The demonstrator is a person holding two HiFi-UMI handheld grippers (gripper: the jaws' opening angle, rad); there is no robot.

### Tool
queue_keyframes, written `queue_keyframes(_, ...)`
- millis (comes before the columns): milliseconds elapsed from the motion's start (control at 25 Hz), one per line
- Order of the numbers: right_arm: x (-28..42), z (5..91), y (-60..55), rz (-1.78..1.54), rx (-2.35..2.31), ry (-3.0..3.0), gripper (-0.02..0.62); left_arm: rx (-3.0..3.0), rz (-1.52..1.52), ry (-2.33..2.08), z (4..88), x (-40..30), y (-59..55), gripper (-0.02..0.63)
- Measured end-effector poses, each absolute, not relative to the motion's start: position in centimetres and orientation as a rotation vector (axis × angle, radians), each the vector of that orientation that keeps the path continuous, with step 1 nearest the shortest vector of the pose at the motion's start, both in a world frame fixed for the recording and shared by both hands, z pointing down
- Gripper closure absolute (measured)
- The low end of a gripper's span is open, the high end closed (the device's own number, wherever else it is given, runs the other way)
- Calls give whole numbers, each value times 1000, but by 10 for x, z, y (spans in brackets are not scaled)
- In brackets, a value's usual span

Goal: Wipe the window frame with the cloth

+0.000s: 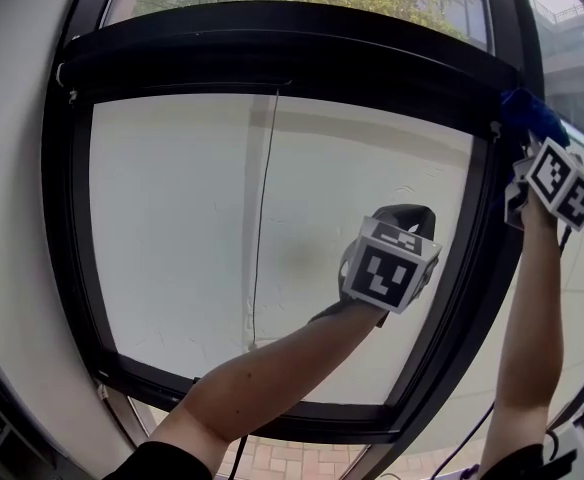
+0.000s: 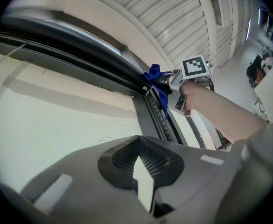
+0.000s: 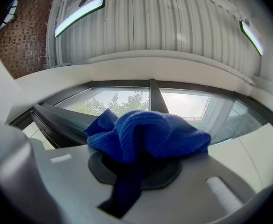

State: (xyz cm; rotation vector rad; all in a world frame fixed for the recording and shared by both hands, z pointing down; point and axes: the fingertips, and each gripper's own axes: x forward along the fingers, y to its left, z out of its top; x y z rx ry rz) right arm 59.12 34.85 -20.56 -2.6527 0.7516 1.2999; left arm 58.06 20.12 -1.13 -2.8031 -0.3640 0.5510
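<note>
The black frame [image 1: 69,268] seems to be getting wiped at its top right corner, so the right gripper [image 3: 139,169] reaches up there, clamped on the blue cloth [image 3: 150,134] to press it on. The left gripper [image 2: 143,176], jaws together and empty, hangs spare before the glass [image 1: 192,228].

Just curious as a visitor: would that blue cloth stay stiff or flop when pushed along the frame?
Probably floppy: the blue cloth bunches in soft folds over the right claw. Likely light: a tail hangs loose beside the window frame. Its knit looks grippy.
</note>
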Motion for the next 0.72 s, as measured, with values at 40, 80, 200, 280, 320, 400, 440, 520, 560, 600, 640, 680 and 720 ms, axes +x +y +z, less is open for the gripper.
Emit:
queue_keyframes(40,592,-204,349,1305,-2652,746,535,-2808,536,-367,-9,582,200,614)
queue_keyframes(80,593,-202,349,1307,-2649,749,535,-2810,525,-370,-7,583,200,614)
queue_keyframes(200,592,-201,350,1291,-2629,771,535,-2810,517,-376,-6,581,196,614)
queue_keyframes(280,594,-199,354,1283,-2620,775,535,-2814,515,-383,-4,578,193,614)
queue_keyframes(320,597,-198,356,1276,-2608,797,535,-2817,515,-389,-3,577,192,614)
queue_keyframes(400,591,-197,354,1275,-2586,844,535,-2820,514,-401,0,574,189,614)
queue_keyframes(440,584,-197,353,1285,-2585,855,535,-2817,512,-407,1,572,188,614)
queue_keyframes(520,572,-199,355,1307,-2593,835,534,-2806,507,-433,3,569,191,614)
queue_keyframes(560,567,-200,358,1310,-2596,815,535,-2802,506,-453,4,566,193,612)
queue_keyframes(600,563,-201,360,1307,-2597,795,534,-2799,509,-472,4,563,194,613)
queue_keyframes(640,560,-201,361,1301,-2601,775,534,-2797,516,-485,4,559,194,614)
queue_keyframes(680,559,-200,361,1293,-2610,756,534,-2796,525,-492,3,555,193,614)
queue_keyframes(720,559,-199,360,1283,-2625,739,535,-2796,534,-500,2,551,192,614)
